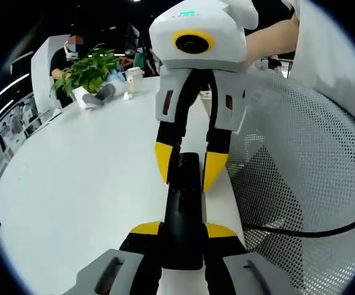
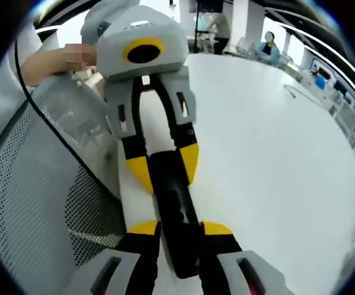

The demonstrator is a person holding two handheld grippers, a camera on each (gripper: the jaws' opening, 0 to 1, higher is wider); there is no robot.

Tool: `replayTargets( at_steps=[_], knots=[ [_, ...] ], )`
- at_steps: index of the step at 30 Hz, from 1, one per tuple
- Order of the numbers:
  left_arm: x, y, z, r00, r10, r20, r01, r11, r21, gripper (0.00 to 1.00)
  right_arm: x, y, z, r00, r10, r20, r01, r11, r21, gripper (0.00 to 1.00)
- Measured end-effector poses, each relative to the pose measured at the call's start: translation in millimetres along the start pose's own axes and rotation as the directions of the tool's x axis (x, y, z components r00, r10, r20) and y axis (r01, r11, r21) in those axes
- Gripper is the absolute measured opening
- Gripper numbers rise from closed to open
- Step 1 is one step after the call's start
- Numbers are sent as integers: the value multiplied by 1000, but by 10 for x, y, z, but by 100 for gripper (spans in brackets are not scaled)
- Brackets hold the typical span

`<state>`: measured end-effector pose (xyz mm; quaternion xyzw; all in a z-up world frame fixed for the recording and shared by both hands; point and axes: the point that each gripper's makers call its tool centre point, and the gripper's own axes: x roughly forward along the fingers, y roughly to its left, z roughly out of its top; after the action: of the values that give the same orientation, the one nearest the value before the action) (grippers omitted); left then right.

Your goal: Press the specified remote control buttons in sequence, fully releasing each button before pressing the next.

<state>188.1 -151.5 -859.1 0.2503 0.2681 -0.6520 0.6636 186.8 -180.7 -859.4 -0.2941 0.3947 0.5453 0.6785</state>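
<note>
Gripper on my left (image 1: 183, 230) is clamping one end of the black remote control (image 1: 183, 209), its yellow-tipped jaws pressed against both long sides. My right gripper (image 1: 190, 166) is meeting it from the opposite end, its yellow tips sitting on either side of the far end; from the right gripper view the same hold is showing mirrored, with my right gripper (image 2: 180, 230) closed around the near end of the remote control (image 2: 177, 209) and my left gripper (image 2: 165, 166) closing in at the far end. So both are grasping the remote, which is lying lengthwise between them just over the edge of the white worktop (image 1: 85, 178), beside a perforated grey mesh surface (image 1: 300, 184).

As for progress, I am judging that I am only at the holding stage. No jaw tip is resting on the button face, and the buttons are too dark and blurred to read, so I cannot tell whether any press is done. The sequence seems to be lying ahead, and one gripper will need to let go to press.
</note>
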Motion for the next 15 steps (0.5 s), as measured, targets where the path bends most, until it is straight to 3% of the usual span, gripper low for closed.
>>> replayTargets(
  at_steps=[9, 12, 15],
  knots=[
    [7, 7, 3, 1000, 18, 16, -18, 1000, -21, 24, -23, -15, -46, 997, 7, 72, -11, 999, 50, 24],
    [20, 8, 15, 1000, 12, -10, -12, 1000, -5, 24, -26, -21, -44, 990, -6, 140, -4, 998, 69, 24],
    [24, 4, 14, 1000, 15, -22, -15, 1000, -9, 24, -28, -25, -126, 987, -18, 157, 3, 996, 92, 26]
  ],
)
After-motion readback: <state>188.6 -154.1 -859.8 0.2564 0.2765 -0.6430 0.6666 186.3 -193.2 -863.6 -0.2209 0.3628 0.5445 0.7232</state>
